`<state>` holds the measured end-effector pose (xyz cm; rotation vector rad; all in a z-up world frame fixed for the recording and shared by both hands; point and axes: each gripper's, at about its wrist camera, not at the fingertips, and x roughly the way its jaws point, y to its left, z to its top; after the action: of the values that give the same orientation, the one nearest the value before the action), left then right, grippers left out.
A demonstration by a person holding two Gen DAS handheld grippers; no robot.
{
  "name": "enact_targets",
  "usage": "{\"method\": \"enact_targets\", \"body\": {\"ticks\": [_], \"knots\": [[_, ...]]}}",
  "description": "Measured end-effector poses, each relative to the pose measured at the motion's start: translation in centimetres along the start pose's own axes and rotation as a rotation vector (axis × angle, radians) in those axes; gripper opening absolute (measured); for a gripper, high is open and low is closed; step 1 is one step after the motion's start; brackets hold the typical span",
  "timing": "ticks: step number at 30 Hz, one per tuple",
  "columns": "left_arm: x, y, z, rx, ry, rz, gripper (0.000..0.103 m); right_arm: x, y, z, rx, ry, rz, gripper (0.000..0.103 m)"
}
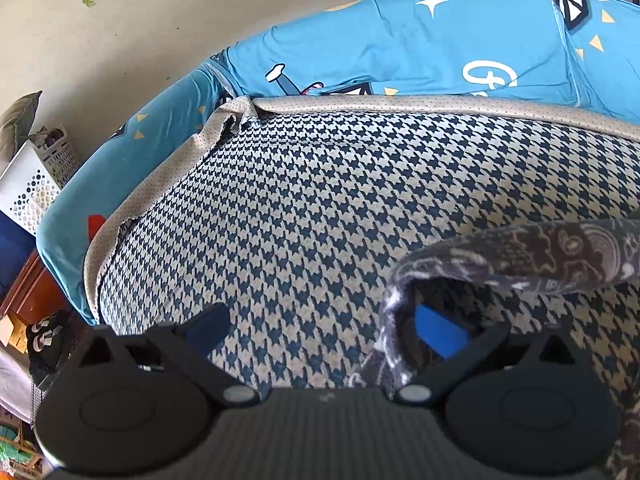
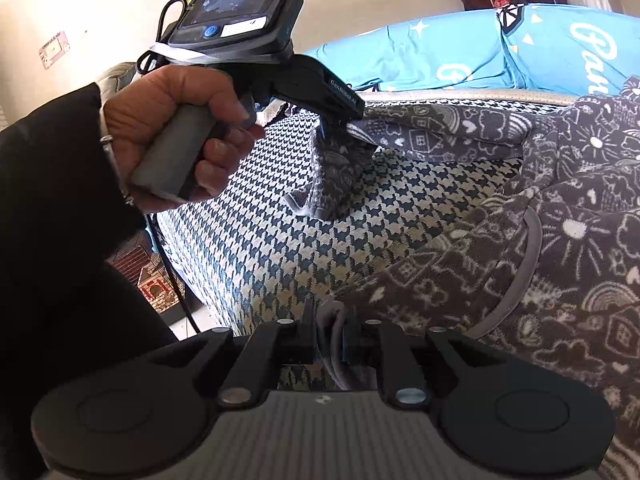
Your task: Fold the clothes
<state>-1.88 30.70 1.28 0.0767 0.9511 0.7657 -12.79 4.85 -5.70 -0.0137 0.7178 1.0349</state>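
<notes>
1. Garment point(image 2: 560, 240) lies on the houndstooth cover point(image 1: 320, 200), spreading toward 3 o'clock.
2. Right gripper point(image 2: 330, 340) is clamped on its grey hem.
3. Left gripper point(image 1: 320, 320) stands wide, fabric draped over one finger; grip apparently lost.
4. Advise re-pinching before lifting evenly.

A home bedroom: a bed point(image 1: 340, 208) under a houndstooth cover, with blue cartoon-print bedding point(image 1: 400, 52) heaped along its far side. Left of the bed stand white perforated laundry baskets point(image 1: 32, 188), with a sticker-decorated wall point(image 1: 100, 40) behind.
</notes>
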Motion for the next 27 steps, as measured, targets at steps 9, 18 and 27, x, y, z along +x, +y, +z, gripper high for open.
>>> {"method": "enact_targets", "body": {"ticks": [9, 18, 27], "knots": [[-0.5, 0.9, -1.8, 0.008, 0.075, -0.018, 0.103, -2.3, 1.0, -0.6, -0.074, -0.036, 0.003, 0.031], [-2.6, 2.0, -3.2, -0.02, 0.044, -0.084, 0.103, -6.2, -1.1, -0.8, -0.025, -0.086, -0.068, 0.033], [-6.1, 0.3, -5.2, 0.023, -0.043, -0.174, 0.103, -9.0, -4.3, -1.5, 0.065, -0.116, -0.197, 0.033]]}}
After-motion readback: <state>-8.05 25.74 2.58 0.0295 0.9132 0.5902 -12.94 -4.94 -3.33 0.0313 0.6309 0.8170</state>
